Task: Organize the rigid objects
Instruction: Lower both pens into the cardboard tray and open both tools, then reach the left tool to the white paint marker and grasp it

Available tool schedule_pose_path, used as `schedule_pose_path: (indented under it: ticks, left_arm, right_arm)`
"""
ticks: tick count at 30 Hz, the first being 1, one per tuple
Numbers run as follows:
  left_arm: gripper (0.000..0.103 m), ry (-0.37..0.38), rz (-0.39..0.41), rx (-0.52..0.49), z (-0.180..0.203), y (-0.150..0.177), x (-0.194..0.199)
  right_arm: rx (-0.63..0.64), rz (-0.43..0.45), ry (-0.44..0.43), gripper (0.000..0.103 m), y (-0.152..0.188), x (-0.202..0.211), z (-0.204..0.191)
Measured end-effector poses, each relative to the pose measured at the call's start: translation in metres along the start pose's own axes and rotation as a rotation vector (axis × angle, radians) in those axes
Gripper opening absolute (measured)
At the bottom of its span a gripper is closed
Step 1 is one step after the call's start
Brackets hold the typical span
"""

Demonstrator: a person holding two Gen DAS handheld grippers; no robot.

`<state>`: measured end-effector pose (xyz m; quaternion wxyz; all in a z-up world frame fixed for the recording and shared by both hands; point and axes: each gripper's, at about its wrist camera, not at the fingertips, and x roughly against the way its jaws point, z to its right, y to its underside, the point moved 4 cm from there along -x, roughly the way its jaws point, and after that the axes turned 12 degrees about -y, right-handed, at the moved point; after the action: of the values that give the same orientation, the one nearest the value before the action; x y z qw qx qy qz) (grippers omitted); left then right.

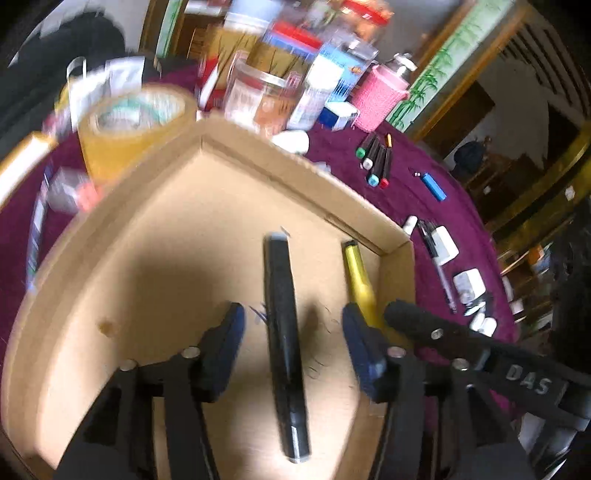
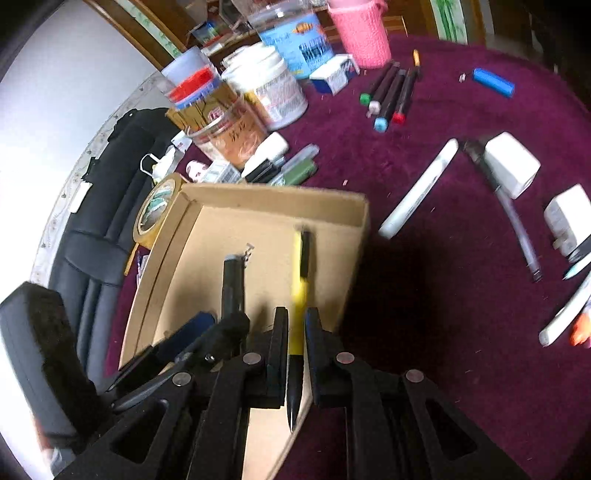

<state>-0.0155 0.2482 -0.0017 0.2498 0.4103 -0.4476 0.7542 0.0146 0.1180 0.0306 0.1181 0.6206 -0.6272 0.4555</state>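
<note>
A shallow cardboard tray (image 1: 110, 236) lies on the purple tablecloth; it also shows in the right wrist view (image 2: 325, 210). A black marker (image 1: 284, 332) lies on the tray floor between the fingers of my left gripper (image 1: 293, 332), which is open and not touching it. The marker shows in the right wrist view (image 2: 232, 284) too. My right gripper (image 2: 296, 328) is shut on a yellow pen (image 2: 298, 291) with a black tip, held over the tray's right side. The yellow pen (image 1: 356, 277) and the right gripper's finger (image 1: 410, 317) show in the left wrist view.
A tape roll (image 1: 136, 122) stands by the tray's far left corner. Jars, boxes and a pink basket (image 2: 362, 29) crowd the back. Coloured markers (image 2: 388, 96), a blue lighter (image 2: 493, 82), a white pen (image 2: 417, 188) and white chargers (image 2: 509, 164) lie on the cloth to the right.
</note>
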Motion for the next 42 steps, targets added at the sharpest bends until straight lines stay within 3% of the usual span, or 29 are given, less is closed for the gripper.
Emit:
schedule_pose_path:
  ticks: [4,12,14,17,20,22,24,31,42]
  left_arm:
    - [0.065,-0.037,0.022,-0.021,0.01,0.012,0.002]
    - [0.067,-0.072,0.019,-0.066,0.031,0.034,0.009]
    - [0.067,-0.052,0.022,-0.053,0.029,0.033,0.012]
    - [0.067,-0.039,0.08,-0.026,0.024,0.028,0.026]
    - [0.068,-0.054,0.165,-0.011,0.023,0.025,0.054]
    - [0.075,-0.062,0.207,-0.032,0.029,0.026,0.072]
    - [0.086,-0.04,0.228,-0.076,0.048,0.034,0.089]
    - [0.086,0.079,0.084,-0.24,0.126,0.071,0.078]
    - [0.085,0.061,0.02,-0.544,0.23,0.084,-0.011]
  right_arm:
    - [0.02,0.053,0.006,0.025,0.0,0.023,0.004]
    - [0.002,0.14,0.039,0.025,0.022,0.08,0.041]
    - [-0.009,0.163,0.053,0.025,0.032,0.1,0.056]
    - [-0.025,0.199,0.091,0.025,0.047,0.13,0.079]
    - [-0.046,0.25,0.155,0.04,0.062,0.165,0.111]
    - [-0.054,0.282,0.202,0.055,0.07,0.183,0.127]
    - [-0.072,0.318,0.261,0.06,0.078,0.205,0.15]
    - [-0.2,0.376,0.285,0.061,0.094,0.24,0.206]
    - [-0.218,0.345,0.23,0.061,0.097,0.229,0.233]
